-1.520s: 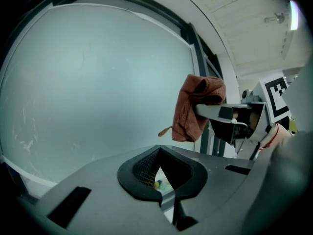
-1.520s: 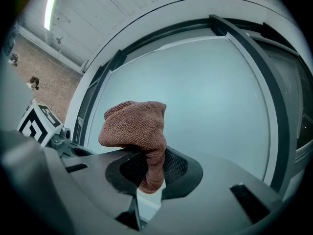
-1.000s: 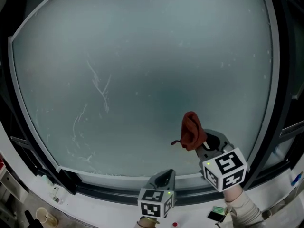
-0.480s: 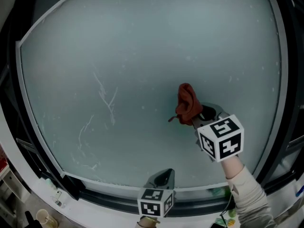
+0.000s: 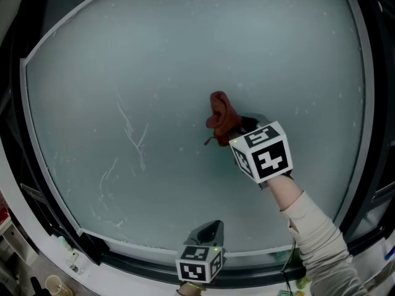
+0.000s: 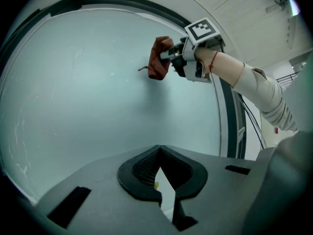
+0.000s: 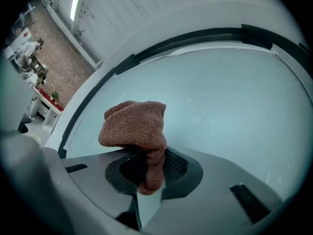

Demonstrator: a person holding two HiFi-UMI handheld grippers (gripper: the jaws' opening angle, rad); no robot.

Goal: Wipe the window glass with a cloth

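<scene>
While the right gripper (image 7: pixel 149 176) pinches it, the knit cloth (image 7: pixel 134 126) bunches.

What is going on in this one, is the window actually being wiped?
A person holds a gripper in each hand in front of a large pane of window glass. The right gripper is shut on a reddish-brown cloth and holds it up near the middle of the pane, apparently against the glass. The left gripper hangs low by the bottom frame, shut, with nothing in it. Pale streaks show on the glass to the left of the cloth.
</scene>
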